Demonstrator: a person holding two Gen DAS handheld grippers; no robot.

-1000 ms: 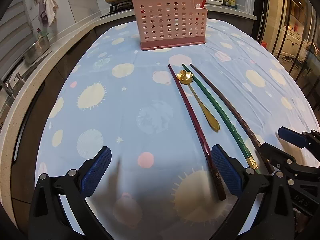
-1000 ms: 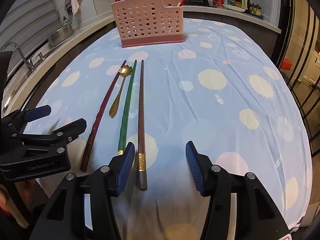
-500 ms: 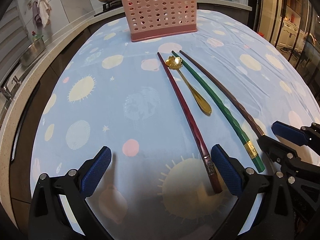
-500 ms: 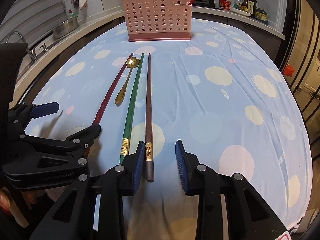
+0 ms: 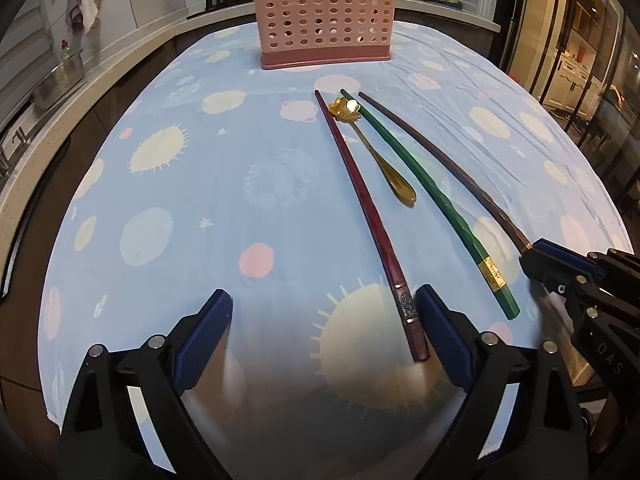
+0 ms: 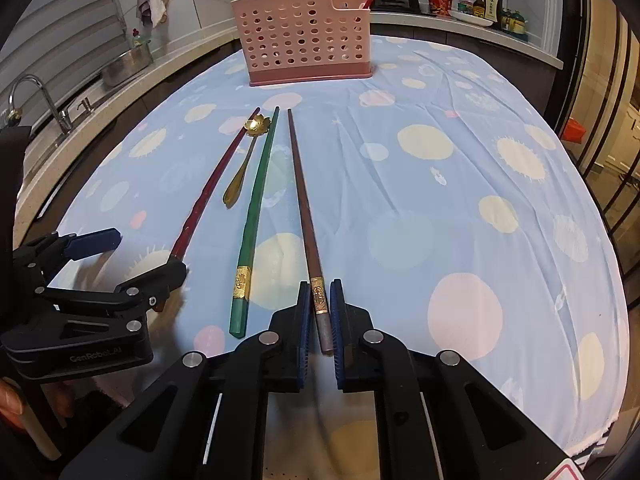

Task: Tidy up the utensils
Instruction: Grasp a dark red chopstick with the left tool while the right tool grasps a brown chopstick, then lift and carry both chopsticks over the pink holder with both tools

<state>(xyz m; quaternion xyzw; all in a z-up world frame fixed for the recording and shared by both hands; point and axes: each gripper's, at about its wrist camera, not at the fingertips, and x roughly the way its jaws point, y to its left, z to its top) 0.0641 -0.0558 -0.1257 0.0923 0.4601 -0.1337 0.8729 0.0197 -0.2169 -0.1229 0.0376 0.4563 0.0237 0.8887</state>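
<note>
A red chopstick (image 5: pixel 362 204), a gold flower-headed spoon (image 5: pixel 374 156), a green chopstick (image 5: pixel 424 184) and a brown chopstick (image 6: pixel 302 196) lie side by side on the blue spotted tablecloth (image 5: pixel 224 184). A pink perforated utensil holder (image 6: pixel 304 40) stands at the far end, with a few chopsticks in it. My right gripper (image 6: pixel 320 316) is shut on the brown chopstick's near end, which still rests on the cloth. My left gripper (image 5: pixel 324 328) is open, low over the cloth, with the red chopstick's near end just inside its right finger (image 5: pixel 444 336).
A counter with a sink, tap (image 6: pixel 36 96) and metal pot (image 6: pixel 128 64) runs along the left. A stove with pans and bottles (image 6: pixel 488 0) is behind the holder. The table's edge drops off at the right and near sides.
My right gripper's fingers have closed from wide open onto the brown chopstick's near end. My left gripper moved slightly forward and stays open.
</note>
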